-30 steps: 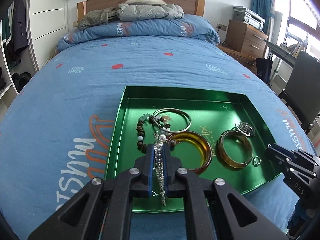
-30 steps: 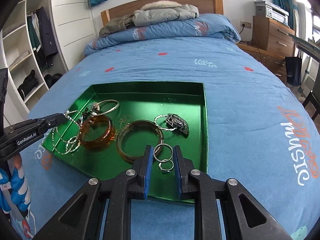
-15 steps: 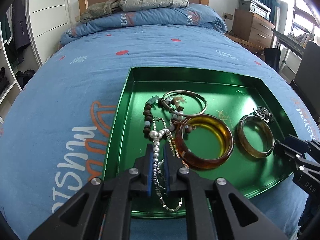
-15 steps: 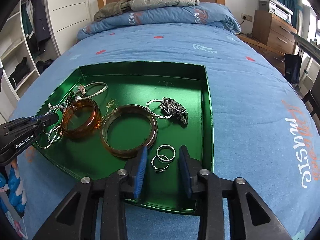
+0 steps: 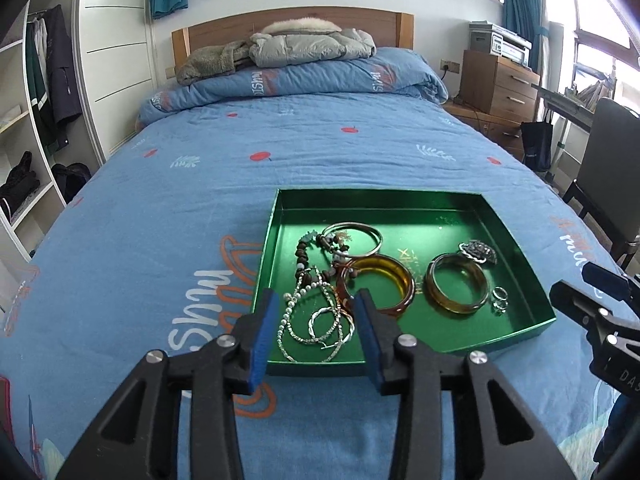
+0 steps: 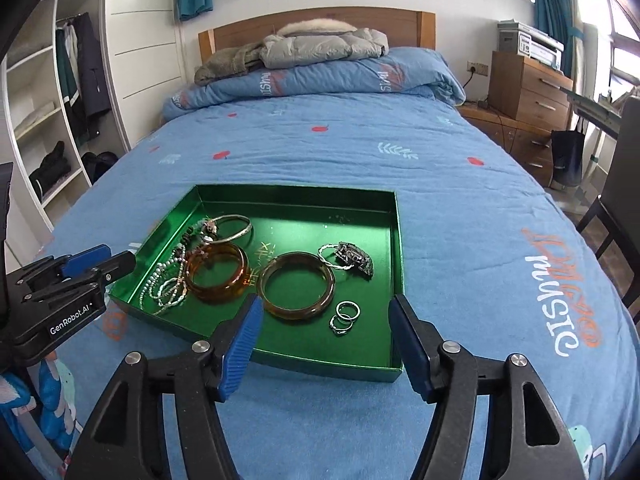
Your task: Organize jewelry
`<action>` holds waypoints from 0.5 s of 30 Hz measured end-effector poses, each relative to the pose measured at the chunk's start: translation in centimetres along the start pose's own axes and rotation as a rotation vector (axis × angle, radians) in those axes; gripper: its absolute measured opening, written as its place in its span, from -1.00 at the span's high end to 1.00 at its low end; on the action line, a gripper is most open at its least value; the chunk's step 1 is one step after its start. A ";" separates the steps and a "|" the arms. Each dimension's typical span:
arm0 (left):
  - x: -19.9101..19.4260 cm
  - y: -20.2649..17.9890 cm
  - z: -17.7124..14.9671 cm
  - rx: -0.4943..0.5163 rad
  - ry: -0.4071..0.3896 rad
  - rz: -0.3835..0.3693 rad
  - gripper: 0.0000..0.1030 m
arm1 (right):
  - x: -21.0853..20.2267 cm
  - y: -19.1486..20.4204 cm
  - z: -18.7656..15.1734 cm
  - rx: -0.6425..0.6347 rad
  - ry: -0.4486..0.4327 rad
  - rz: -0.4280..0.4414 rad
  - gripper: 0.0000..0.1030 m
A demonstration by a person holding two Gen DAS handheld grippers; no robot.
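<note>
Green tray [image 5: 516,240] on blue bedspread [image 5: 200,184], near foot of bed. Left claw [image 5: 316,312] apart, jaws just been opening; nothing clamped, hovers above tray's near left corner. Silver chains [image 5: 316,320] lie loose in that corner, beaded strand [image 5: 301,256] behind. Amber bangle [image 5: 376,284] mid-tray, thin silver bangle [image 5: 352,238] behind it. Right claw [image 6: 326,320] apart, jaws just been opening, empty. Two small rings [image 6: 345,316] on tray floor between its pads, untouched. Olive-brown bangle [image 6: 297,284] and dark brooch [image 6: 354,258] beyond.
</note>
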State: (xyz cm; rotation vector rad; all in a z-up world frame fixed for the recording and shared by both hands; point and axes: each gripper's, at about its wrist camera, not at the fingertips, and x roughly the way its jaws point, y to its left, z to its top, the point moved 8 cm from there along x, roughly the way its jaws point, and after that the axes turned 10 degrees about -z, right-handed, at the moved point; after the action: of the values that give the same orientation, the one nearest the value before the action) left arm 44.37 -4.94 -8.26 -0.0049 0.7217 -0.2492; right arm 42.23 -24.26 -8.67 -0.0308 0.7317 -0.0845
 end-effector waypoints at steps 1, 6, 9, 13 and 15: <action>-0.8 -0.1 0.1 -0.001 -0.013 0.001 0.22 | -1.0 -0.1 0.1 0.004 -0.018 -0.003 -0.37; -5.4 -0.6 -0.6 0.007 -0.064 0.018 0.21 | -5.8 -0.2 0.2 -0.004 -0.099 -0.004 -0.50; -8.2 -0.8 -1.7 0.014 -0.090 0.039 0.21 | -8.5 -0.3 -0.2 -0.002 -0.135 -0.005 -0.71; -11.6 -1.1 -3.1 0.009 -0.116 0.056 0.20 | -12.2 -0.4 -1.4 0.006 -0.170 0.004 -0.84; -13.2 -1.5 -3.9 0.016 -0.124 0.063 0.20 | -13.6 -0.5 -2.1 0.007 -0.172 0.002 -0.85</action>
State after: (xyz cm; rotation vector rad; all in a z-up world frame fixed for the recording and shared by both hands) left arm 31.97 -3.04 -2.48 0.0174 0.5956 -0.1923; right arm 30.70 -23.55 -1.18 -0.0297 0.5593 -0.0813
